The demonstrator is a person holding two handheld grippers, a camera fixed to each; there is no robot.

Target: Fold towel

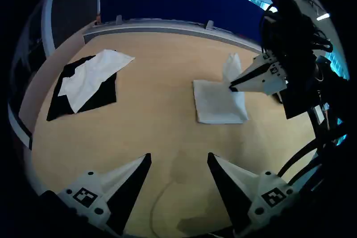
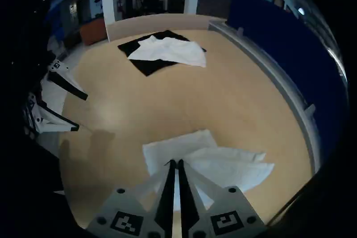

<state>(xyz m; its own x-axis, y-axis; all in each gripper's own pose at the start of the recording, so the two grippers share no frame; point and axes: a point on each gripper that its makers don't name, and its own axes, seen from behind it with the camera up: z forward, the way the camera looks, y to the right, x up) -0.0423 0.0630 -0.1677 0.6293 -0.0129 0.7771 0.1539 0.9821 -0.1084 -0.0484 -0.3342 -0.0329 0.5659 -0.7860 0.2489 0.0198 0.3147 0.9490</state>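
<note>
White towel (image 1: 218,104) lies part-folded on the wooden table (image 1: 169,59), one flap raised at its far right corner. The right gripper (image 2: 175,163) is on it, jaws pinched nearly closed on that lifted edge. The left gripper (image 1: 178,157) is well apart over bare tabletop, towel ahead and to its right, jaws wide and empty.

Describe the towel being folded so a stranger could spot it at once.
On the light wooden table beside the blue partition, two white cloths lie apart. The towel lies on bare wood, its edge pinched by the right hand-held gripper; the other white cloth rests on a black cloth.
</note>
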